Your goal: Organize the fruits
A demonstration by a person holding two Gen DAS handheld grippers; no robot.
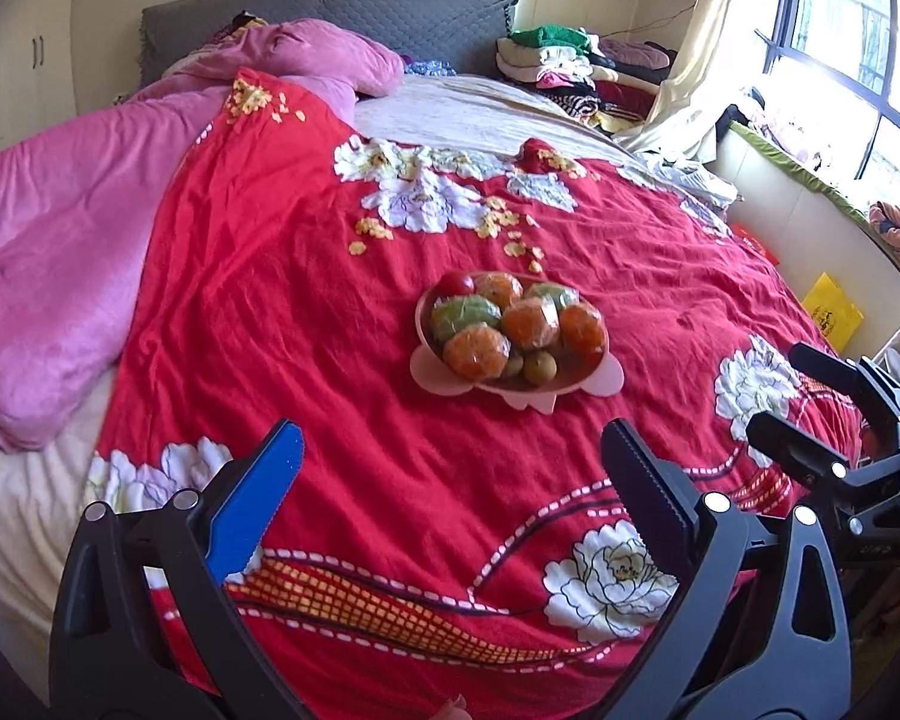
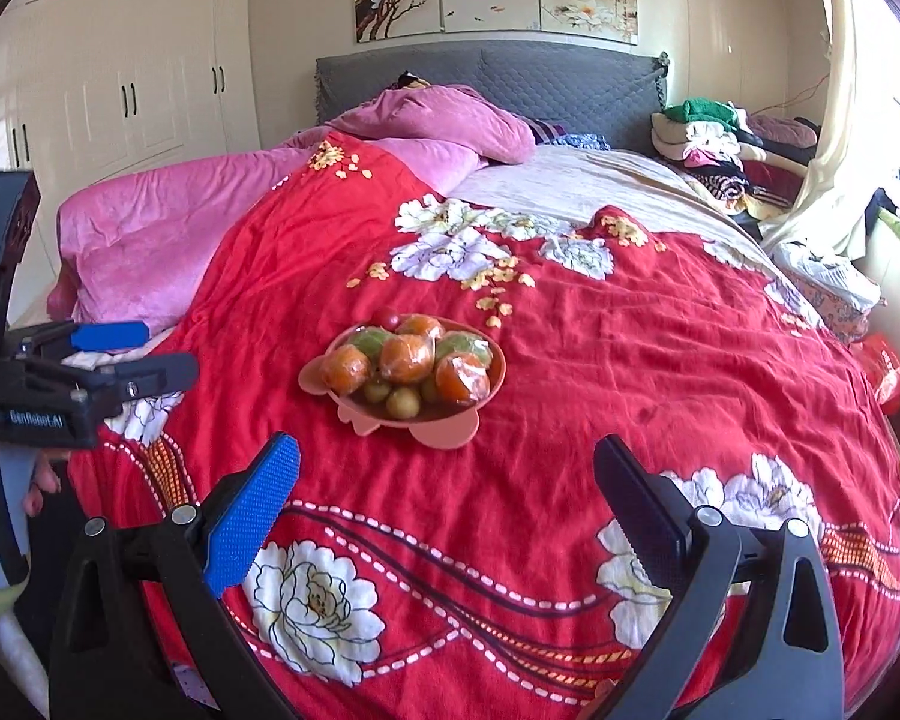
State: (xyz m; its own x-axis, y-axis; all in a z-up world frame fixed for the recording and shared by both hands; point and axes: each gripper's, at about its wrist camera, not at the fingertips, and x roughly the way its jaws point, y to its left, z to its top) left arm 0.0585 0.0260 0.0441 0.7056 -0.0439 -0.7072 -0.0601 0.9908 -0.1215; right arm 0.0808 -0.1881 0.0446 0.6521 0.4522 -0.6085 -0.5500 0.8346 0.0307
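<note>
A pink fruit bowl [image 1: 486,389] sits on the red flowered bedspread [image 1: 342,324], piled with wrapped oranges [image 1: 477,351], green fruits [image 1: 463,315], a red fruit [image 1: 456,284] and small brownish-green fruits [image 1: 539,367]. It also shows in the right wrist view [image 2: 384,415]. My left gripper [image 1: 450,444] is open and empty, short of the bowl. My right gripper [image 2: 447,453] is open and empty, also short of the bowl. The right gripper shows at the right edge of the left wrist view [image 1: 810,414], the left gripper at the left edge of the right wrist view [image 2: 150,354].
A pink quilt [image 1: 48,252] lies on the bed's left side. Folded clothes [image 1: 570,69] are stacked by the grey headboard [image 1: 342,12]. A window ledge [image 1: 810,192] and a yellow bag [image 1: 831,312] are on the right. White wardrobes [image 2: 120,78] stand at left.
</note>
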